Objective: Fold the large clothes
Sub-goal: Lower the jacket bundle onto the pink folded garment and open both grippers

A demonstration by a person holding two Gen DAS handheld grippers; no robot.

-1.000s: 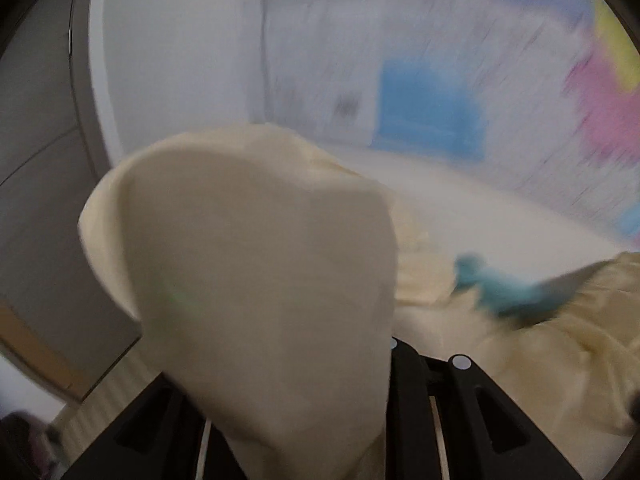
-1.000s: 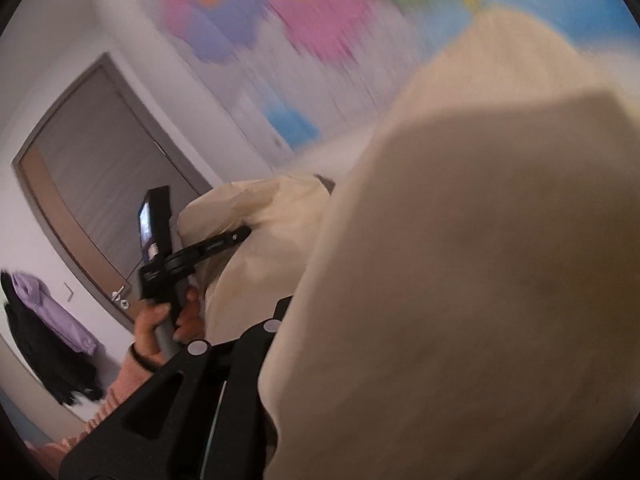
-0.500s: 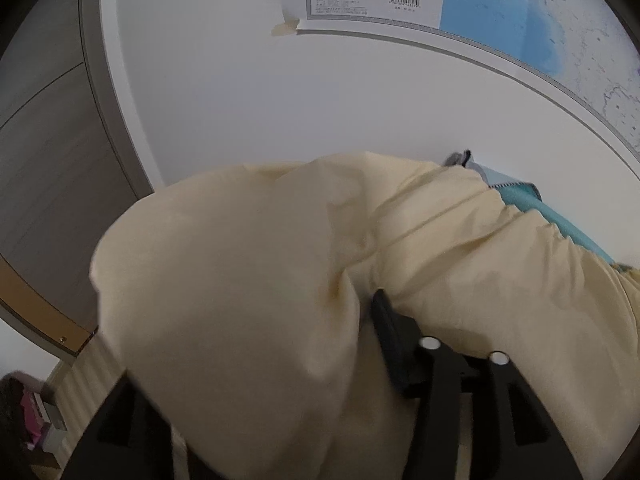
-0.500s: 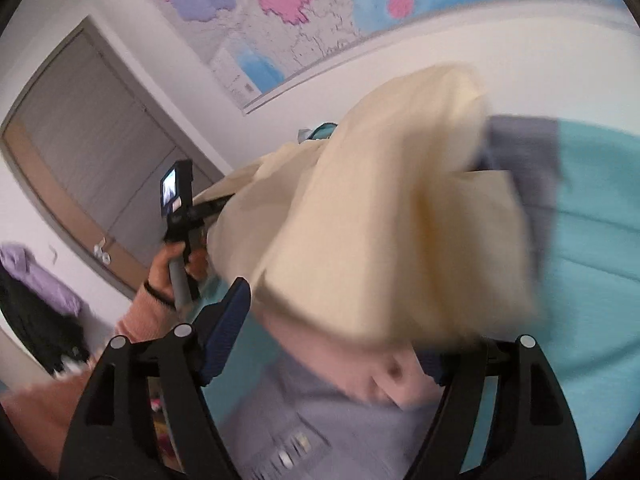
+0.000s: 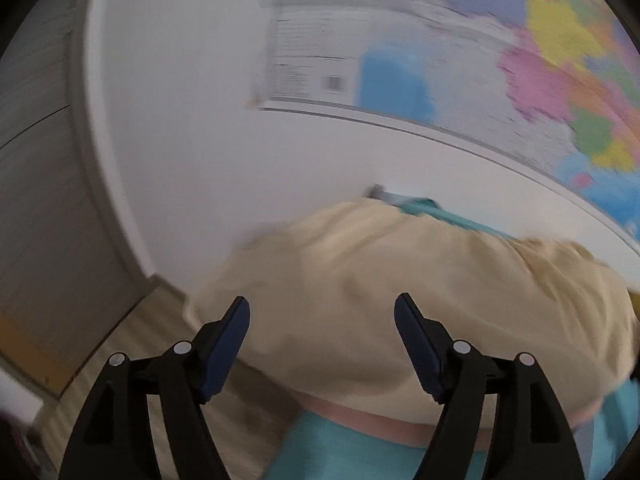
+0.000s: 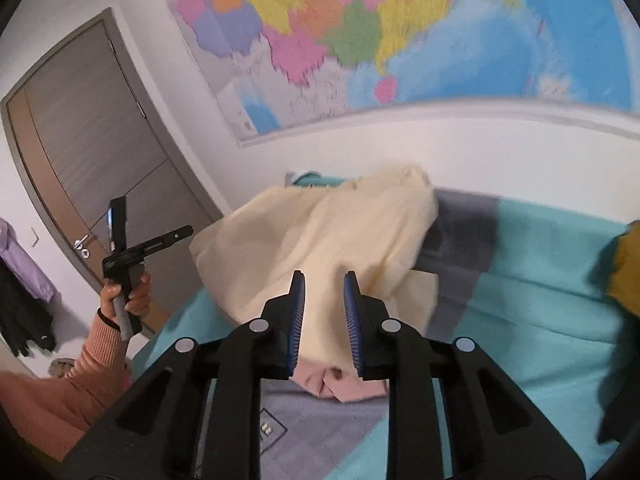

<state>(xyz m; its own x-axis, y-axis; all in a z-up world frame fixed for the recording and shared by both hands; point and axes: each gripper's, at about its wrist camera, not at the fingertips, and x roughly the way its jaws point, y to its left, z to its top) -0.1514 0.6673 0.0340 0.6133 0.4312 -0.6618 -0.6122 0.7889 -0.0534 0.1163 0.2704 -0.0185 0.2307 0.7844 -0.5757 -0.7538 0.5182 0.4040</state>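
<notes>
Both my grippers hold nothing: left gripper (image 5: 322,310) wide, right gripper (image 6: 323,286) narrow. The yellow shirt (image 6: 320,240) lies bunched on the blue blanket (image 6: 540,280), just beyond them. One fold looks done. Next I must grab an edge again.

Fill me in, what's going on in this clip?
A person with a handheld claw in each hand is folding a cream garment on a teal blanket. Right now neither claw grips it: the left claw is wide open just short of the cloth, and the right claw is open with a narrow gap. The garment lies in a loose heap.
</notes>
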